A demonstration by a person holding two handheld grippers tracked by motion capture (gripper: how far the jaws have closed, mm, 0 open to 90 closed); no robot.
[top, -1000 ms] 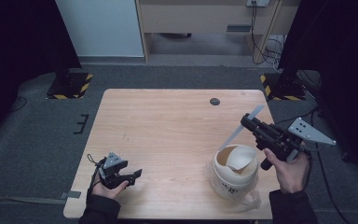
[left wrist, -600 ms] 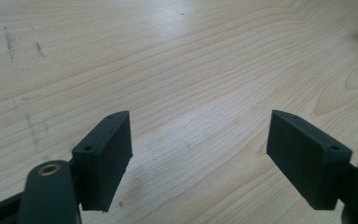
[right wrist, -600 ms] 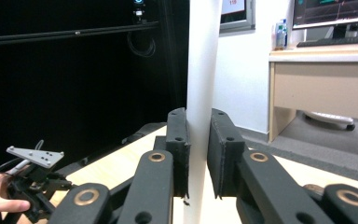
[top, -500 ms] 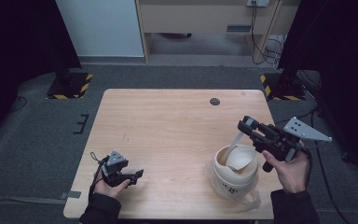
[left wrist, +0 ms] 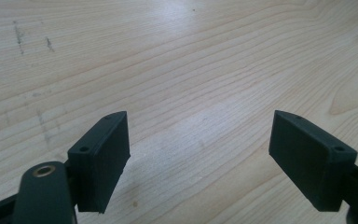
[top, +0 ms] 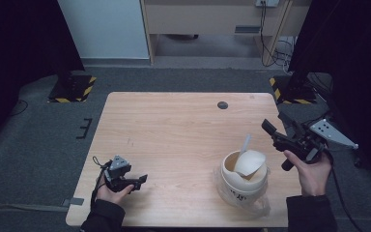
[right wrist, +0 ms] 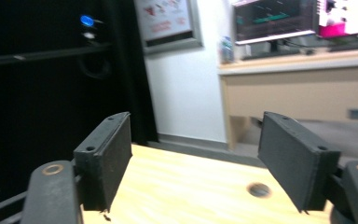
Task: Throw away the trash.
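A white tub [top: 241, 184] stands on the wooden table [top: 174, 125] near its front right corner. Its lid [top: 249, 162] is peeled up, and a white plastic utensil [top: 245, 145] leans out of it. My right gripper [top: 274, 126] hovers just right of the tub. Its jaws have just been opening and are open, with nothing between them [right wrist: 196, 135]. My left gripper [top: 140, 181] rests low over the table's front left. Its jaws have been opening a little and are wide apart over bare wood [left wrist: 198, 135].
A small dark round disc [top: 222, 105] lies near the table's far edge, also seen past the right jaws [right wrist: 259, 189]. On the floor beyond the table are black-and-yellow striped bases [top: 75, 87], a wooden cabinet [top: 212, 19] and cables.
The right gripper held the white utensil above the tub. It has let go of it, opened, and moved a little right. The utensil now stands in the tub. The left hand stayed put.
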